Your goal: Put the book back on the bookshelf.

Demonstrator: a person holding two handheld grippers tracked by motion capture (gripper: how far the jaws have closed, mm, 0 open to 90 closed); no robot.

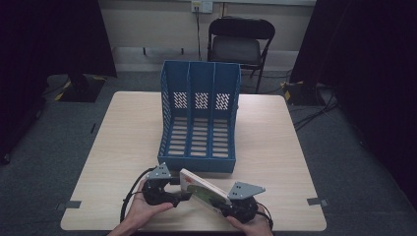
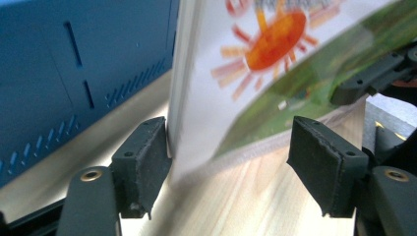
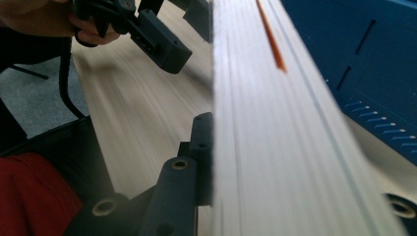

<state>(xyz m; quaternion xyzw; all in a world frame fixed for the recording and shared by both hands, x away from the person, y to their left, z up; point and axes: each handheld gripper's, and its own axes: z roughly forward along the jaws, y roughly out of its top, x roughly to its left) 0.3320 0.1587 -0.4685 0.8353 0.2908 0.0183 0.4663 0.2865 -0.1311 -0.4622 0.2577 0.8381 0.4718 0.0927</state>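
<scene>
Your right gripper point(image 1: 231, 202) has its jaws clamped on the picture book point(image 1: 204, 190); its far corner sits between the left gripper's point(image 1: 183, 195) half-open jaws, touching one pad. Close those before lifting toward the blue file rack point(image 1: 199, 118) just beyond, keeping the book upright.

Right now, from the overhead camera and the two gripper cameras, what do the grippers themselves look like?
Both are black hand-held units. The left gripper and right gripper each carry a grey three-cornered plate with small holes on top. A black cable loops from the left one. In the left gripper view, its fingers are blocky black pads on arms with brass-coloured screw inserts. No sleeves are visible.
</scene>
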